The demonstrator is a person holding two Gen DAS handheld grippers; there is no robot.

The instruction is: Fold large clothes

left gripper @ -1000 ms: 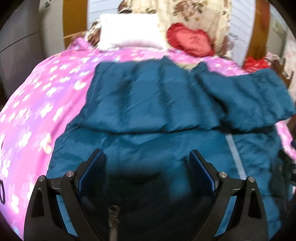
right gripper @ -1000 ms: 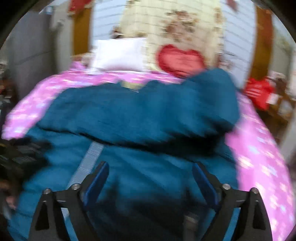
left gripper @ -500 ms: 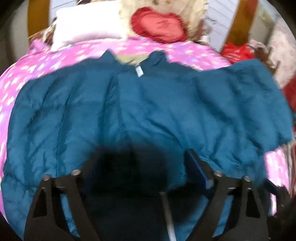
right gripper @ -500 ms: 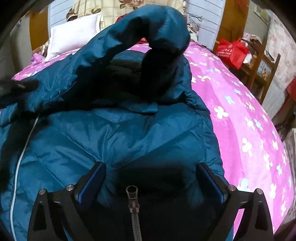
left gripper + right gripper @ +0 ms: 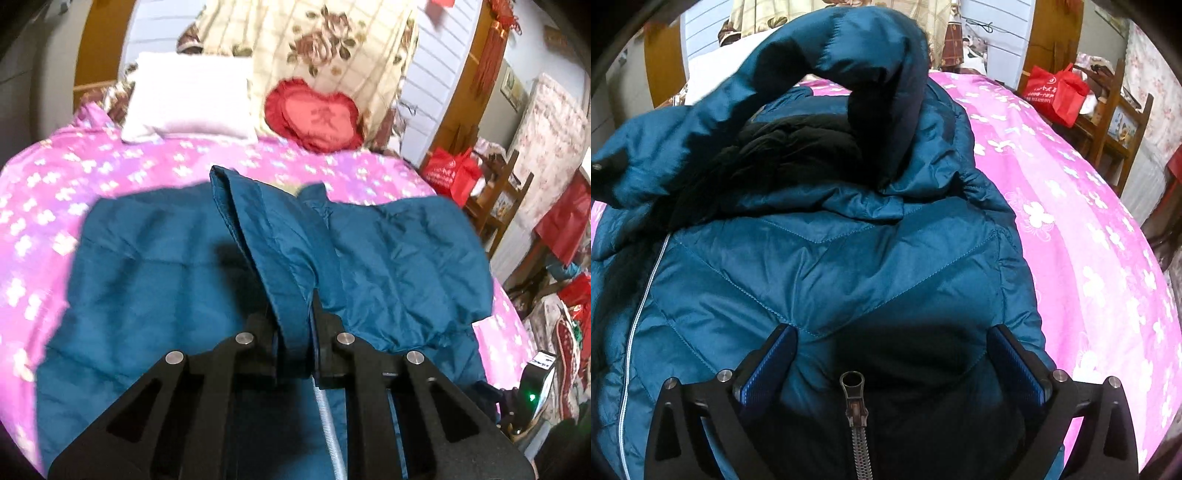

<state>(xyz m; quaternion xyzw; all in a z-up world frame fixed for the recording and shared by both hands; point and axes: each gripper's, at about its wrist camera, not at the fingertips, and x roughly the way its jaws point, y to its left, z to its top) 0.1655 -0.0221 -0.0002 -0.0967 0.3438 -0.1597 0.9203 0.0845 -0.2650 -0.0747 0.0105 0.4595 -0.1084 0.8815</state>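
Teal jacket (image 5: 155,266) spread on bed (image 5: 48,184); sleeve (image 5: 273,251) clamped by left gripper (image 5: 295,343) for folding inward; right gripper (image 5: 892,365) fingers apart, nothing held.

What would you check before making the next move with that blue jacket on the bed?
1. Left gripper clamped on a fold of the teal jacket: ok.
2. Right gripper free for a new grab: ok, jaws wide open over the jacket.
3. Sleeve lying flat: not ok, it arches up in the air.
4. Jacket fully on the pink bedspread: cannot tell, near edge hidden.
5. Zipper pull clear of the right gripper's fingers: ok, it sits between them, untouched.
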